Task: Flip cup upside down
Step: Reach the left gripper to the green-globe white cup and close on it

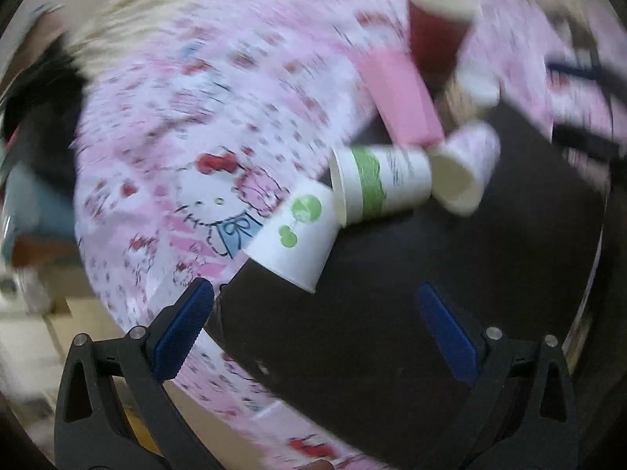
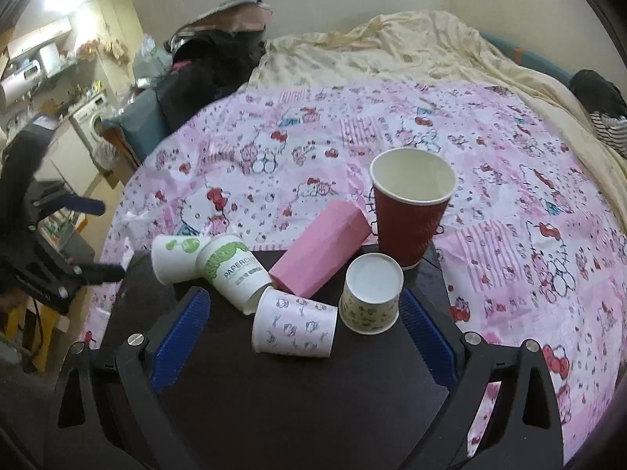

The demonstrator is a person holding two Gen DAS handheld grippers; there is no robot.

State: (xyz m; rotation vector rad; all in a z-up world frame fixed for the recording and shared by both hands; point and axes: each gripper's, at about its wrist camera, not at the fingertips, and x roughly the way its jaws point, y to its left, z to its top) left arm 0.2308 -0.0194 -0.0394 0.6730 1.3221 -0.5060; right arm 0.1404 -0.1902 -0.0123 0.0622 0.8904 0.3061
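Note:
Several paper cups lie on a black tray (image 2: pixel 274 391) on a bed. A tall red cup (image 2: pixel 411 211) stands upright with its mouth up. A small cream patterned cup (image 2: pixel 370 299) stands base up. A white cup with small drawings (image 2: pixel 294 327), a green-banded cup (image 2: pixel 233 270) and a green-dotted cup (image 2: pixel 176 256) lie on their sides. My right gripper (image 2: pixel 303 333) is open, with the drawn cup between its fingers' line. My left gripper (image 1: pixel 313 313) is open just short of the green-dotted cup (image 1: pixel 294 235); it also shows at the left of the right wrist view (image 2: pixel 94 239).
A pink box (image 2: pixel 321 248) lies on the tray between the cups. The tray sits on a pink Hello Kitty sheet (image 2: pixel 392 129). A cream blanket (image 2: pixel 392 47) is bunched at the back. Dark bags (image 2: pixel 211 66) and a washing machine (image 2: pixel 92 117) stand beyond the bed's left edge.

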